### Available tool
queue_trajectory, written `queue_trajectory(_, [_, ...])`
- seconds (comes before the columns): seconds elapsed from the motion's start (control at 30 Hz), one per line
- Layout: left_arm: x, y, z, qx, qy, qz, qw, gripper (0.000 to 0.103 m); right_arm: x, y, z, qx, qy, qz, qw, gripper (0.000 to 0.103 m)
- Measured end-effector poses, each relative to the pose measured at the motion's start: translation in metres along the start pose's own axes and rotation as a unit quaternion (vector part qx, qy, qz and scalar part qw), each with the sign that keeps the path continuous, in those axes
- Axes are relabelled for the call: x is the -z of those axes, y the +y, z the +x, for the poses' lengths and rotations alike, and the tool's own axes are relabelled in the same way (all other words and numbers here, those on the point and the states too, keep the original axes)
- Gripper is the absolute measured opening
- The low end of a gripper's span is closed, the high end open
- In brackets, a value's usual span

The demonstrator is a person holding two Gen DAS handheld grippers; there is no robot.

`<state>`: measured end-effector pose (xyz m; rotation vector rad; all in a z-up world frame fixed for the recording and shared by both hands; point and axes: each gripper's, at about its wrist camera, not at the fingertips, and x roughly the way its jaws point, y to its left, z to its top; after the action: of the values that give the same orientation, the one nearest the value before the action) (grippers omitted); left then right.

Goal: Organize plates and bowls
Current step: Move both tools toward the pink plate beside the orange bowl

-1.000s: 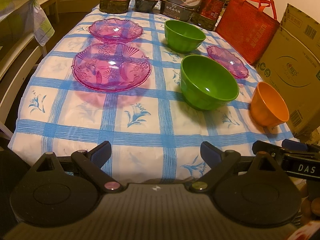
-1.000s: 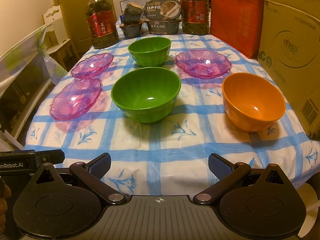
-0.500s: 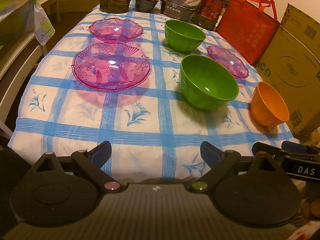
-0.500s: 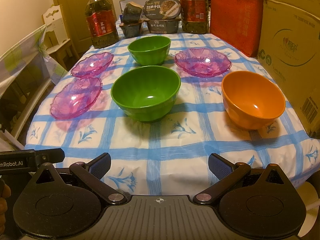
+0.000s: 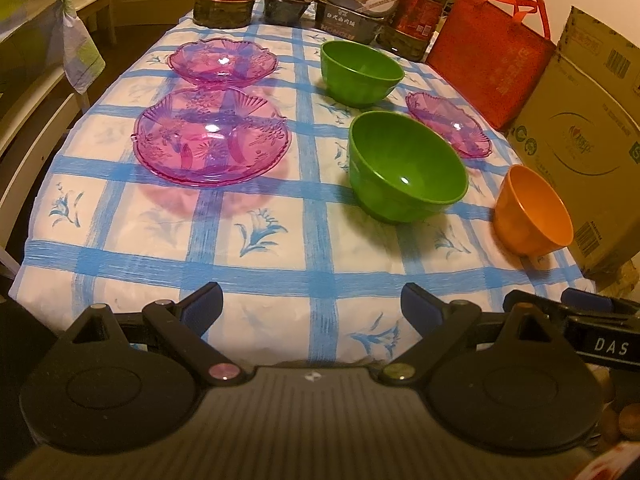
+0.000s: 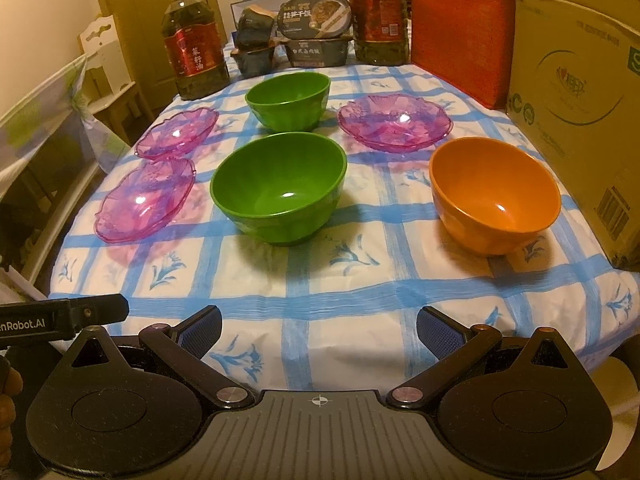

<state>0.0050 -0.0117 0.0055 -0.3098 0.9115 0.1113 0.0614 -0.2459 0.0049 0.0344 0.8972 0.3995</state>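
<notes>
Three pink glass plates stand on the checked tablecloth: a near left one [image 5: 212,136] [image 6: 146,200], a far left one [image 5: 223,61] [image 6: 176,132] and a right one [image 5: 448,124] [image 6: 395,122]. A large green bowl [image 5: 406,166] [image 6: 280,186] sits mid-table, a smaller green bowl [image 5: 360,72] [image 6: 287,98] behind it, an orange bowl [image 5: 532,212] [image 6: 494,194] at the right. My left gripper [image 5: 312,304] and right gripper [image 6: 318,326] are open and empty above the table's near edge.
Two oil bottles [image 6: 194,50] [image 6: 378,20] and food boxes [image 6: 316,36] line the table's far edge. A red bag [image 6: 460,28] and a cardboard box [image 6: 580,92] stand along the right side. A chair [image 5: 36,92] is at the left.
Both grippers have edged slightly forward toward the table. The jaws stay open and no dish has moved.
</notes>
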Motion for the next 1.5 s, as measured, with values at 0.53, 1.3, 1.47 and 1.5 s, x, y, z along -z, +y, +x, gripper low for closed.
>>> queue_trajectory(0.53, [-0.017,0.001,0.006,0.007,-0.014,-0.022,0.9996,0.095,-0.010,-0.016,0.000,-0.002,-0.007,0.016,1.000,0.103])
queue_trajectory(1.3, [-0.110,-0.047,0.044,0.058,-0.036,0.019,0.9974,0.095,-0.083,-0.070,0.012,-0.002,-0.050,0.040,0.998,0.103])
queue_trajectory(1.47, [-0.153,-0.076,0.069,0.084,-0.040,0.040,0.9949,0.095,-0.122,-0.100,0.024,0.002,-0.063,0.046,0.997,0.103])
queue_trajectory(1.5, [-0.162,-0.083,0.075,0.089,-0.040,0.046,0.9942,0.095,-0.129,-0.106,0.027,0.004,-0.064,0.047,0.997,0.102])
